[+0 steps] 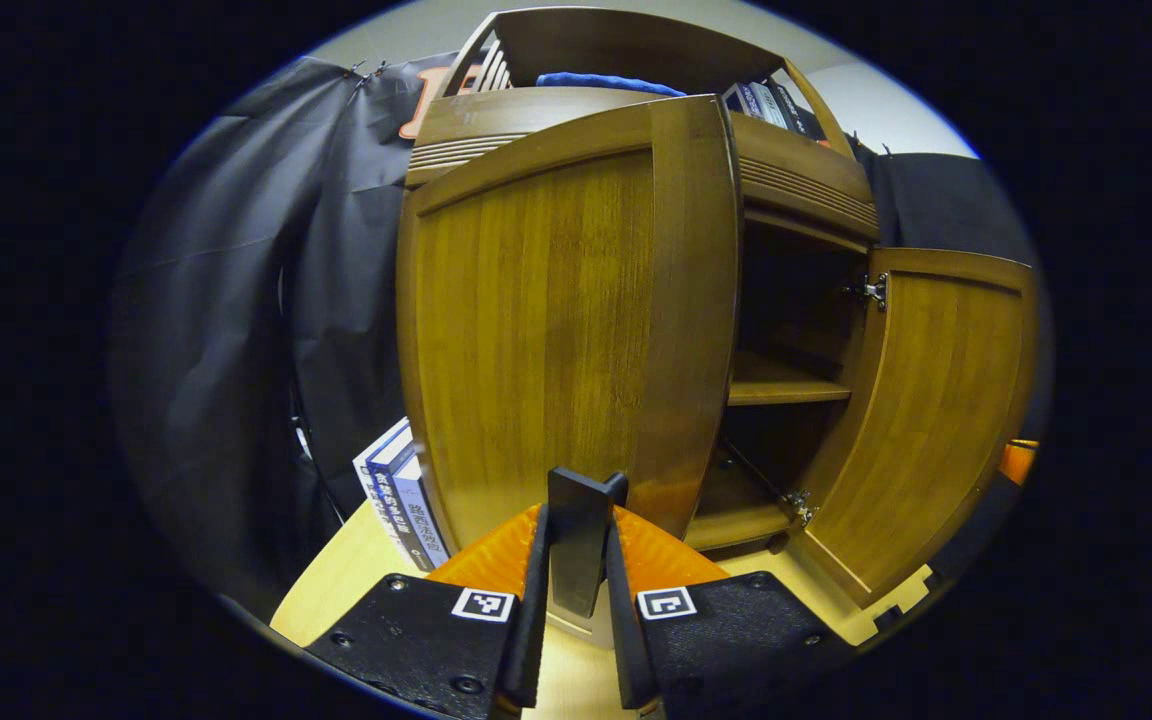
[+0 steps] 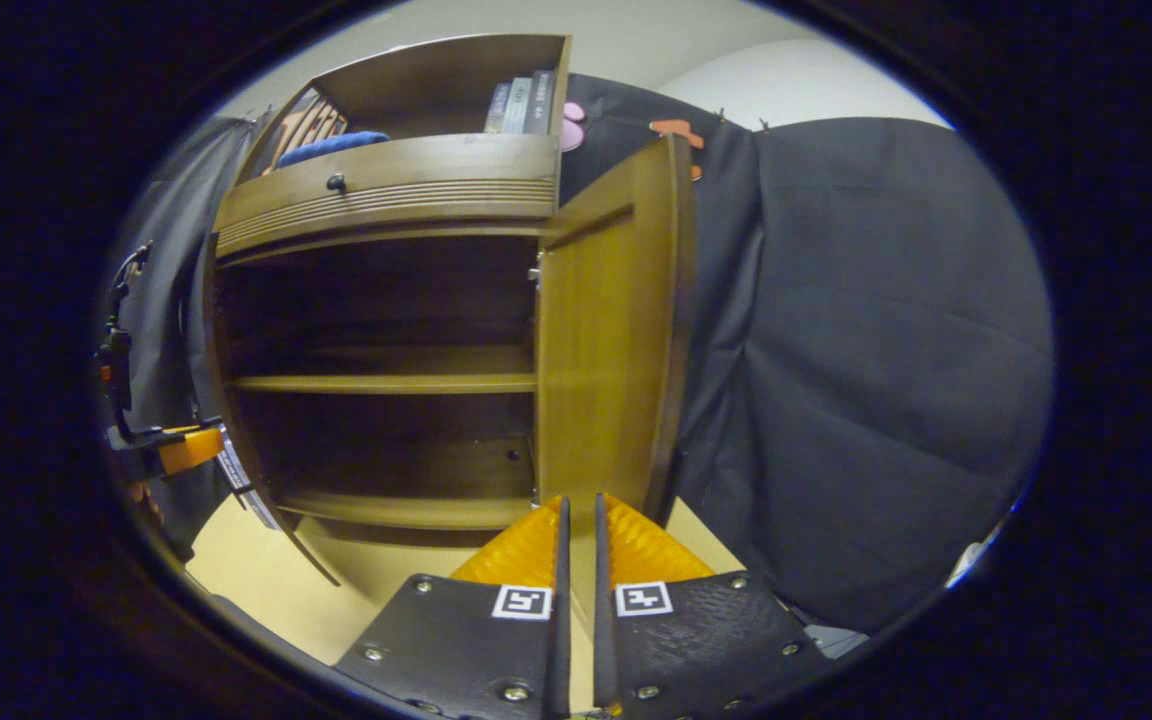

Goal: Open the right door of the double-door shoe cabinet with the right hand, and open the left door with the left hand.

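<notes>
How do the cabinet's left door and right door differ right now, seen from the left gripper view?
1. The left door turns its outer panelled face to the camera; the right door shows its inner face, with metal hinges.
2. The left door's dark handle sits between the fingers of the left gripper; the right door's handle is hidden.

Both are the same brown wood and both stand swung open, baring the shelf.

left door (image 1: 576,330): hides cabinet's left half | book (image 1: 401,500): part behind door | other gripper (image 2: 171,450): cut off at edge
</notes>
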`<state>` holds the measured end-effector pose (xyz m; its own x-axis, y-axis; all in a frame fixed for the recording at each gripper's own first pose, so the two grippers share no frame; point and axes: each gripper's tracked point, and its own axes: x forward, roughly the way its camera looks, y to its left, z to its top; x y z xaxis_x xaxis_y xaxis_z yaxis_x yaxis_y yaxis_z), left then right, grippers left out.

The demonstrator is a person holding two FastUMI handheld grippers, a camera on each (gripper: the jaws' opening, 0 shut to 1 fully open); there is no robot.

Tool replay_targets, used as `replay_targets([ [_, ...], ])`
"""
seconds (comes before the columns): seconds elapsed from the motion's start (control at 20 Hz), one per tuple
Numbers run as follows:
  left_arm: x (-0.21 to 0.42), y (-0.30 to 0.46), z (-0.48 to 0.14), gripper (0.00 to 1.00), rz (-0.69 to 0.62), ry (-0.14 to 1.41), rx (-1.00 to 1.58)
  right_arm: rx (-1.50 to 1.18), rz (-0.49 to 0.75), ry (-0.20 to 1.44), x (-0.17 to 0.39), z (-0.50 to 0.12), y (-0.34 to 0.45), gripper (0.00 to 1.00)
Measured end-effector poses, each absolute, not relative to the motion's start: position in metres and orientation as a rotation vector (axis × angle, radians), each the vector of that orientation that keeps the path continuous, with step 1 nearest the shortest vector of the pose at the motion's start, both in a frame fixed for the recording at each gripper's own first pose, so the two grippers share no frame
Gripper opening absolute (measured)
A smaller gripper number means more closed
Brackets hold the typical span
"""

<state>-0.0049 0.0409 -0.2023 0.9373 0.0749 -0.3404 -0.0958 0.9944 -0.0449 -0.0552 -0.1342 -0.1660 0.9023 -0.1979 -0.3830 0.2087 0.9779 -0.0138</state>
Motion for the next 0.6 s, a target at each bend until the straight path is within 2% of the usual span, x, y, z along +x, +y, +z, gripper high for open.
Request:
replay_targets([
  [0.05, -0.009, 0.045, -0.202, 0.32, 0.093, 0.345, -0.059, 0.03, -0.191, 0.394, -0.05, -0.167, -0.128, 0.14],
  [0.1, -0.012, 0.048, -0.201, 0.31, 0.097, 0.344, -0.057, 0.033, -0.172, 0.395, -0.044, -0.169, -0.12, 0.09],
  [0.6, -0.061, 0.107, -0.194, 0.3, 0.211, 0.355, 0.011, 0.052, 0.041, 0.417, -0.012, -0.189, -0.041, 0.09],
])
